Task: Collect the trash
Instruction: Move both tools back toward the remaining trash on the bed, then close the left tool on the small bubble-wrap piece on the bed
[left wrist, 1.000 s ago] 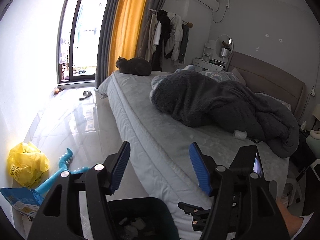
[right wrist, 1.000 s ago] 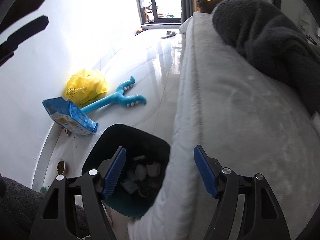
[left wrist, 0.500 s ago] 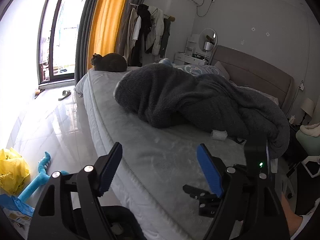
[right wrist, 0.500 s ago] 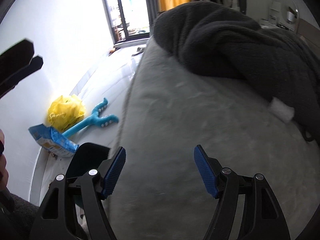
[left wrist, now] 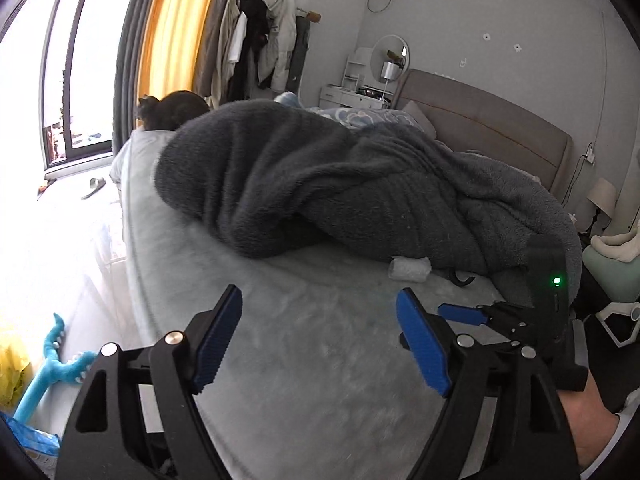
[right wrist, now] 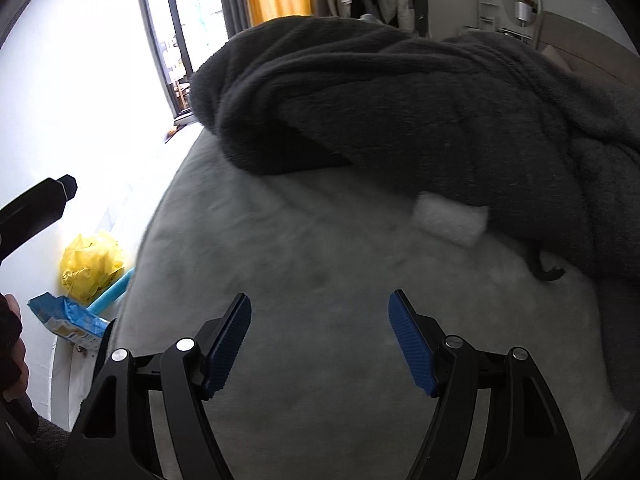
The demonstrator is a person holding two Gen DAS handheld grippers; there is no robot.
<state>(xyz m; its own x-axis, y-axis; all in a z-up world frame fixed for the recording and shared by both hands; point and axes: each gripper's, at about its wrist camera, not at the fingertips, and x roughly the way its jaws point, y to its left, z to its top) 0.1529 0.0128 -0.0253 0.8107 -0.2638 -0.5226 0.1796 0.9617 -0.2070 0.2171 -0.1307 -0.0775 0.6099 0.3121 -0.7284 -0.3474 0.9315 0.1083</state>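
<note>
We see a wide bed with a pale grey plush cover [left wrist: 304, 320] filling most of both views, and we take it as our landmark. Heaped across its far half lies a large dark grey fleece blanket [left wrist: 340, 184], bunched and folded over itself. At the bed's far corner by the window sits a dark cat [left wrist: 172, 114]. On the floor beside the bed, against the white wall, we find a crumpled yellow plastic bag [right wrist: 90, 266], a blue-and-white snack packet [right wrist: 66, 318] lying flat just in front of it, and a turquoise plastic long-handled tool [left wrist: 48, 372] between them and the bed; whether the bag or the packet holds anything we cannot tell. The trash nearest us is a small white crumpled tissue wad [right wrist: 450, 218], resting on the bed's cover, touching the near edge of the blanket, with a small dark hooked object [right wrist: 546, 270] just beside it. Our left gripper [left wrist: 320, 344] hovers over the bed with blue-padded jaws spread apart and nothing between them. Our right gripper [right wrist: 320, 340] likewise stands wide above the bed, empty, the tissue wad ahead of its right finger.
</note>
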